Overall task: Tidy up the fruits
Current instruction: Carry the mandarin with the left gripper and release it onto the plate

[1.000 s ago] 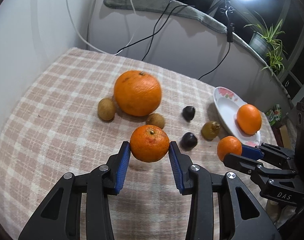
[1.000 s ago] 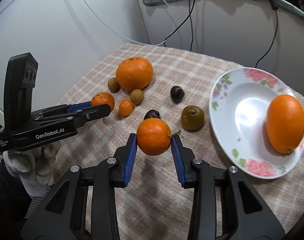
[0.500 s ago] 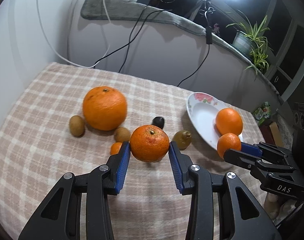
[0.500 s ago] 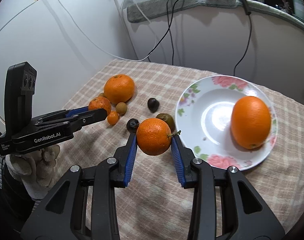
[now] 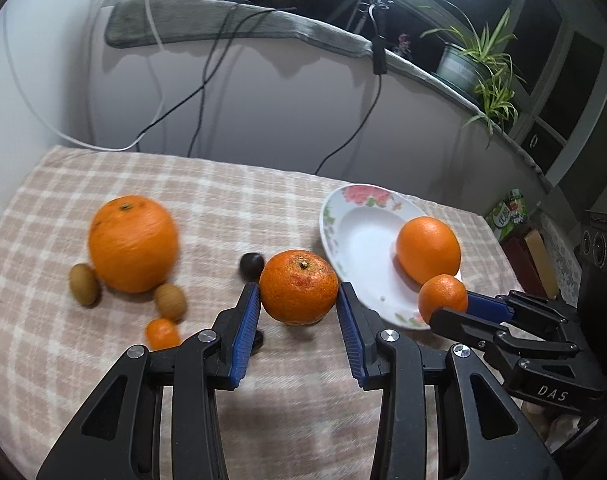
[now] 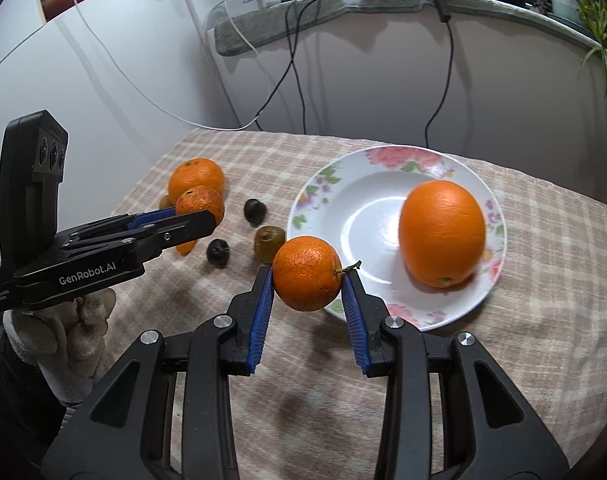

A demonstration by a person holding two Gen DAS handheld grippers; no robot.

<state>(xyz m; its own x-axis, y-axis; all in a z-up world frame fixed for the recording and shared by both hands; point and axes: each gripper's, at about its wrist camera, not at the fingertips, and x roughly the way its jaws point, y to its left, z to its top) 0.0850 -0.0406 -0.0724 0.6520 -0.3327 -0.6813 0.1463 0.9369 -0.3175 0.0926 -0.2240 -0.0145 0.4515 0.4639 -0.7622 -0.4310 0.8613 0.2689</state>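
Observation:
My left gripper (image 5: 298, 307) is shut on a mandarin (image 5: 298, 286) and holds it above the cloth, just left of the flowered plate (image 5: 355, 240). My right gripper (image 6: 306, 294) is shut on a second mandarin (image 6: 306, 273), held over the plate's (image 6: 355, 208) near left rim. A large orange (image 6: 441, 233) lies in the plate. Another large orange (image 5: 132, 243), two brown kiwis (image 5: 83, 283), a tiny mandarin (image 5: 162, 333), two dark fruits (image 6: 255, 210) and a green fruit (image 6: 268, 242) lie on the cloth. Each gripper shows in the other's view: the right (image 5: 443, 308), the left (image 6: 201, 216).
The table has a checked beige cloth (image 5: 103, 360) and stands against a white wall with hanging cables (image 5: 199, 92). A ledge with a potted plant (image 5: 475, 68) runs behind. A gloved hand (image 6: 71, 332) holds the left gripper at the table's left edge.
Both grippers have moved toward the plate with their mandarins still held. The right mandarin now hangs over the plate's rim; the left one has come close beside the plate.

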